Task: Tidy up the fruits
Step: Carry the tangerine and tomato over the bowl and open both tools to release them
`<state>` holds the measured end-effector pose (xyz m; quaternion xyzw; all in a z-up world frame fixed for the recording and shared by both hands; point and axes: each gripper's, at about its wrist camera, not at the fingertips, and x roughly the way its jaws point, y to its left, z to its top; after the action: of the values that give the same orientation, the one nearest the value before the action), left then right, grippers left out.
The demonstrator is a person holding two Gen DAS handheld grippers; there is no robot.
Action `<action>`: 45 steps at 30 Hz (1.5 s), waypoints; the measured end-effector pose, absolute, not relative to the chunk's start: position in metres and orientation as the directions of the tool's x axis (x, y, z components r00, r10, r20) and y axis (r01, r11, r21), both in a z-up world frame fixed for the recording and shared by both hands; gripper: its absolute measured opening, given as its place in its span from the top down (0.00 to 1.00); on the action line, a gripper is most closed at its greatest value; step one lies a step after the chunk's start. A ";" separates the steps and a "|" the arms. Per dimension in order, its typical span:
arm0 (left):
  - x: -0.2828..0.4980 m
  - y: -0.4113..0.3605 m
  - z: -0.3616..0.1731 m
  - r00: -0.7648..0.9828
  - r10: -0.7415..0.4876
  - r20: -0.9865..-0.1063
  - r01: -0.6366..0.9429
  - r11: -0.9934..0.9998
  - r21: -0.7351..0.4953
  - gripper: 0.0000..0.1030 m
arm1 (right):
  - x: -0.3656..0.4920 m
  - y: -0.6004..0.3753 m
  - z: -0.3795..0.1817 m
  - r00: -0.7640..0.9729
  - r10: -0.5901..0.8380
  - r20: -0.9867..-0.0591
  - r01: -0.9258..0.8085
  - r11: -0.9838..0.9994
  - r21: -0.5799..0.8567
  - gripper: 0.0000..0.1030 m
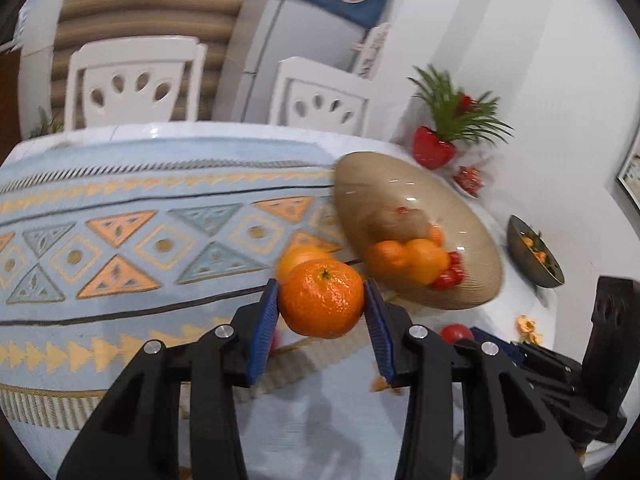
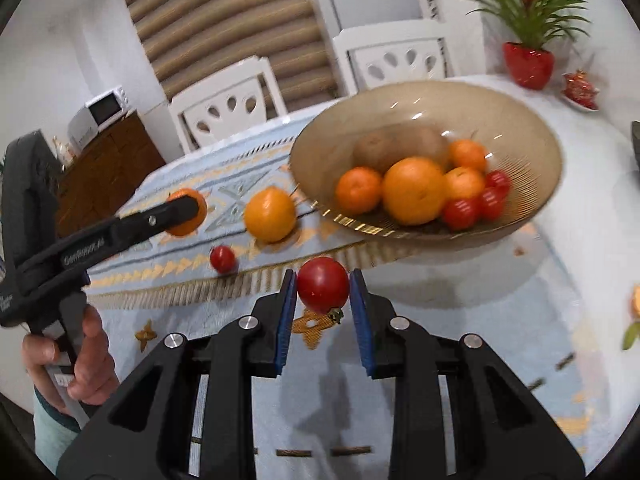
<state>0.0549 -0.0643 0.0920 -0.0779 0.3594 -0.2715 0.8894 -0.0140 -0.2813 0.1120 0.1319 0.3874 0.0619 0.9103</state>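
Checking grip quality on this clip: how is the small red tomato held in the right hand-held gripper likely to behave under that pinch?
The tomato is round and glossy, so it could probably slip or rotate between the blue pads of the right hand-held gripper. Its skin looks thin, so a hard squeeze may bruise or split it. Set on the table runner, it would likely roll.

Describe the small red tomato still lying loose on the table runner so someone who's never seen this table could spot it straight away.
Start at the big brown glass bowl of fruit on the patterned blue table runner. Just left of it a loose orange sits on the runner, and the small tomato lies in front of that orange, nearer the runner's striped edge. It is the only red fruit lying free, neither in the bowl nor held by a gripper.
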 end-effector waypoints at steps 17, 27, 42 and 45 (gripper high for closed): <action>0.063 -0.181 0.141 0.552 -0.616 -0.563 0.574 0.770 -0.280 0.60 | 0.005 -0.378 0.171 0.811 0.066 -0.582 0.117 0.956 0.271 0.73; 0.123 -0.218 0.124 0.513 -0.594 -0.620 0.545 0.783 -0.299 0.60 | 0.058 -0.404 0.157 0.773 0.024 -0.634 0.184 0.948 0.260 0.73; 0.167 -0.246 0.095 0.477 -0.570 -0.670 0.521 0.797 -0.307 0.49 | 0.080 -0.410 0.130 0.727 0.030 -0.686 0.208 0.942 0.262 0.70; 0.166 -0.243 0.098 0.479 -0.575 -0.663 0.516 0.796 -0.318 0.44 | 0.078 -0.410 0.126 0.719 0.040 -0.694 0.208 0.941 0.269 0.68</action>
<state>0.1656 -0.2434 0.0976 -0.0372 0.3998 -0.3174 0.8591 0.0784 -0.4104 0.1260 0.1661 0.3723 -0.0461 0.9120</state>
